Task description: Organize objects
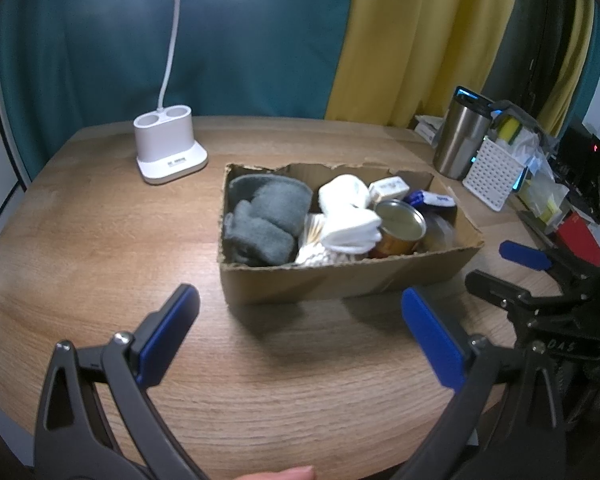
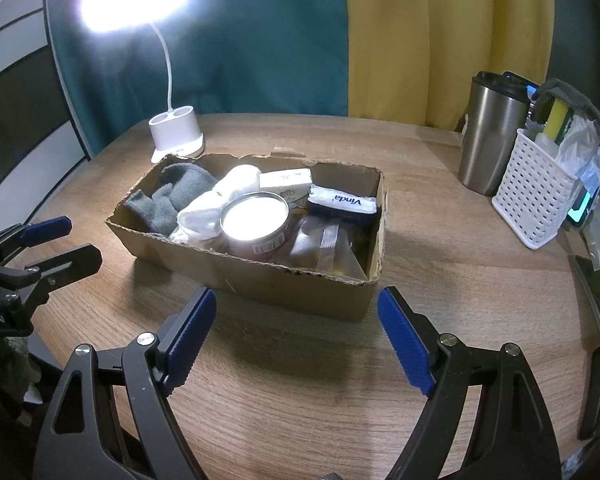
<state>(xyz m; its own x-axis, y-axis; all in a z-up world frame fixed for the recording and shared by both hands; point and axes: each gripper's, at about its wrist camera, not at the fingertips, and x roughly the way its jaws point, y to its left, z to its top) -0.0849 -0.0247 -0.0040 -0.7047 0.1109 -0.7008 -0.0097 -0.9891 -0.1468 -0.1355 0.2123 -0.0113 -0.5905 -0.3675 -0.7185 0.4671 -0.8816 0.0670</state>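
Observation:
A torn cardboard box stands mid-table. It holds grey socks, white socks, cotton swabs, a tin can, a small white carton, a Vinda tissue pack and a clear bag. My left gripper is open and empty in front of the box; it also shows at the left of the right wrist view. My right gripper is open and empty before the box's near side; it also shows at the right of the left wrist view.
A white desk lamp base stands behind the box, lit. At the right are a steel tumbler, a white perforated basket with sponges and bags, and more clutter. Curtains hang behind the round wooden table.

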